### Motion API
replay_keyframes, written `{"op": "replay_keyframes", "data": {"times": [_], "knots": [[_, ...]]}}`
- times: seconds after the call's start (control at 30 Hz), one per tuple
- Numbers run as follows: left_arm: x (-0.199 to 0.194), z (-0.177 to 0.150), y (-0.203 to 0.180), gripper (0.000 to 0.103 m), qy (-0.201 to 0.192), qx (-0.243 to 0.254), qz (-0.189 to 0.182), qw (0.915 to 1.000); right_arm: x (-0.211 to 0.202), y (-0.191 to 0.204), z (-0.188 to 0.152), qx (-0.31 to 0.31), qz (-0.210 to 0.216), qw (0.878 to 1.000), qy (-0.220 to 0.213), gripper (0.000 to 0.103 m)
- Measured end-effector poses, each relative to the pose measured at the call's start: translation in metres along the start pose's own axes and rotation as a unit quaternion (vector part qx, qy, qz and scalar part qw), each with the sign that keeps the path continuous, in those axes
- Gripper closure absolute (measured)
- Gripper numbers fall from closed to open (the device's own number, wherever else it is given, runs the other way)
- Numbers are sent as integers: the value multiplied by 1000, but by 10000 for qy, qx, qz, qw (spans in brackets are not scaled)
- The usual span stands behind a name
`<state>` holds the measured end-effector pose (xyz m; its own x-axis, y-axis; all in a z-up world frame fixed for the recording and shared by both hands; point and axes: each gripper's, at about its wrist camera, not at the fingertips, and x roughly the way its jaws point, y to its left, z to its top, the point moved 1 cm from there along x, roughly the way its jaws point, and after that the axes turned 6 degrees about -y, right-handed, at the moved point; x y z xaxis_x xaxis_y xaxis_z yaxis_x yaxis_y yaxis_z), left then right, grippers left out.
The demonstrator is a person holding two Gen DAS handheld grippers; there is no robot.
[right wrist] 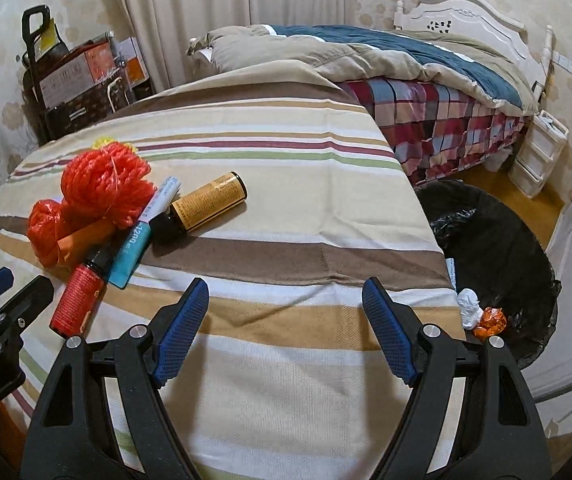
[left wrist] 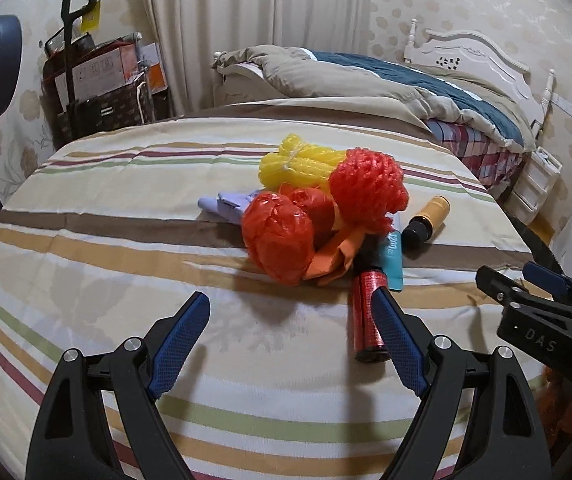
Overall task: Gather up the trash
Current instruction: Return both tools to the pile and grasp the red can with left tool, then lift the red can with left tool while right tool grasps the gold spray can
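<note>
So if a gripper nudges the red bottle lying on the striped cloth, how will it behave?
The red bottle lies on its side and looks round, so it would probably roll sideways. It looks rigid, so open fingers should close on it without crushing. Its glossy wrap may be slippery.

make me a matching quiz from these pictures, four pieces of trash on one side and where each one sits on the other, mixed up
Things:
1. red bottle
2. amber bottle
3. yellow foam net
4. white crumpled paper

Places:
A. inside the black trash bag
B. far side of the pile
C. near edge of the pile, closest to the left tool
D. lying alone, right of the teal tube

Pairs: 1-C, 2-D, 3-B, 4-A
</note>
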<state>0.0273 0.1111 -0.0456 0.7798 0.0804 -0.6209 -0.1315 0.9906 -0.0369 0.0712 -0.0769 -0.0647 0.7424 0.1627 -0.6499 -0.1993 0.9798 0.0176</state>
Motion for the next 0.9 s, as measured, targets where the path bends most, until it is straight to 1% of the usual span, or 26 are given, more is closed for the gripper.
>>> {"op": "replay_keyframes", "data": {"times": [0.13, 0.23, 0.3, 0.37, 0.43, 0.53, 0.6, 0.67, 0.7, 0.73, 0.77, 0.9], "knots": [[0, -1, -9, 21, -62, 186, -59, 9998, 2, -2, 0, 63, -16, 10000, 37, 26], [1, -2, -13, 34, -25, 313, -146, 9994, 2, -4, 1, 79, -28, 10000, 44, 26], [3, -3, -17, 36, 44, 373, -207, 9991, 2, -4, 1, 76, -25, 10000, 45, 26], [4, -3, -19, 42, 75, 404, -259, 9988, 2, -4, 1, 93, -17, 9999, 43, 26], [6, -3, -22, 44, 120, 445, -303, 9985, 2, -5, 1, 139, 4, 9999, 39, 26], [10, -5, -27, 54, 232, 500, -407, 9977, 2, -8, 1, 209, 37, 9998, 41, 26], [15, -6, -32, 59, 351, 558, -458, 9968, 2, -10, 0, 236, 53, 9997, 43, 26], [19, -7, -33, 69, 471, 583, -543, 9957, 2, -9, 0, 244, 68, 9997, 49, 26], [18, -8, -33, 70, 474, 584, -557, 9956, 2, -9, 0, 240, 67, 9997, 48, 26], [17, -8, -32, 74, 476, 565, -609, 9954, 2, -9, -1, 230, 62, 9997, 45, 26], [17, -9, -32, 76, 477, 551, -653, 9952, 2, -9, 0, 228, 62, 9997, 46, 26], [12, -12, -27, 76, 474, 456, -737, 9951, 3, -10, 0, 216, 56, 9997, 44, 26]]}}
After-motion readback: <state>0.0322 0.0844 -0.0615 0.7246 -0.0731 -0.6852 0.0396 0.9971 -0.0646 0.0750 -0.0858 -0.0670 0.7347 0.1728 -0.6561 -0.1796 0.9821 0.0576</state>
